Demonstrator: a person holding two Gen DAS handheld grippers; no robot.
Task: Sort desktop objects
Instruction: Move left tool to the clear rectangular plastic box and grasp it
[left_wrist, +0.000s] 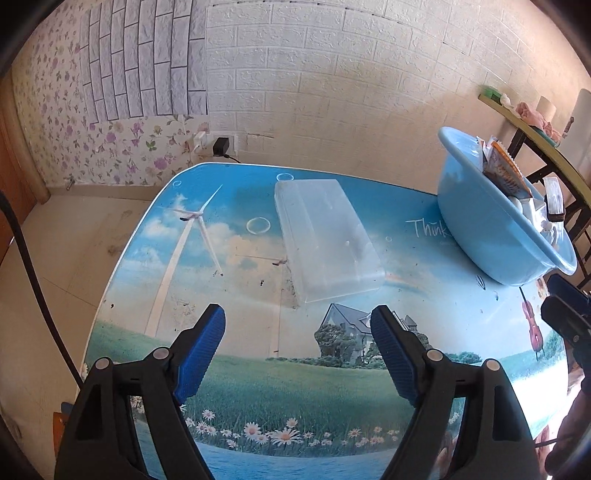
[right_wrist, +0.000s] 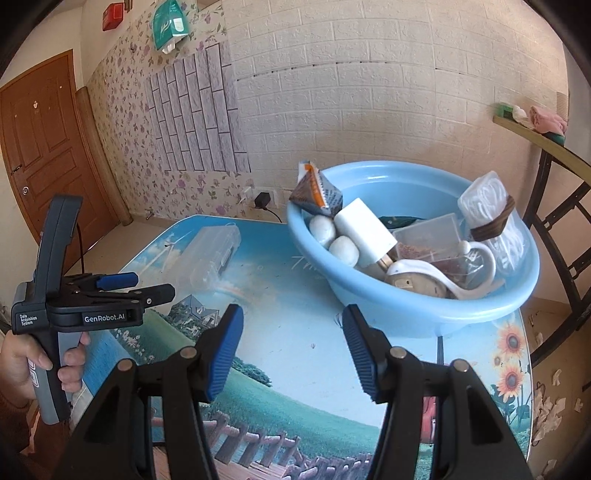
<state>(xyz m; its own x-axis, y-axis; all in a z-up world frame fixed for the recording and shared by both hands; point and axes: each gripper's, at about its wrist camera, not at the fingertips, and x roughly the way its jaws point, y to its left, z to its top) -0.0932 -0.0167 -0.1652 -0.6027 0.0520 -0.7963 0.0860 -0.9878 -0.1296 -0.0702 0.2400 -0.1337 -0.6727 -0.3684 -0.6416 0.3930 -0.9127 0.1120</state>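
Observation:
A light blue basin (right_wrist: 424, 310) stands on the printed table and holds several objects: a snack packet (right_wrist: 317, 192), two white balls (right_wrist: 343, 249), a white box (right_wrist: 369, 229), a clear case (right_wrist: 428, 236) and a bundle of clear plastic (right_wrist: 491, 214). The basin also shows in the left wrist view (left_wrist: 491, 236). A clear lidded plastic box (left_wrist: 325, 236) lies closed to the basin's left; it also shows in the right wrist view (right_wrist: 210, 251). My left gripper (left_wrist: 297, 332) is open and empty, short of the clear box. My right gripper (right_wrist: 291, 332) is open and empty, just before the basin.
The table (left_wrist: 240, 376) has a landscape print and rounded edges. The left gripper body (right_wrist: 74, 295) is held at the left in the right wrist view. A wall socket with a black plug (left_wrist: 221, 146) is behind the table. A second table (right_wrist: 546, 147) stands at right.

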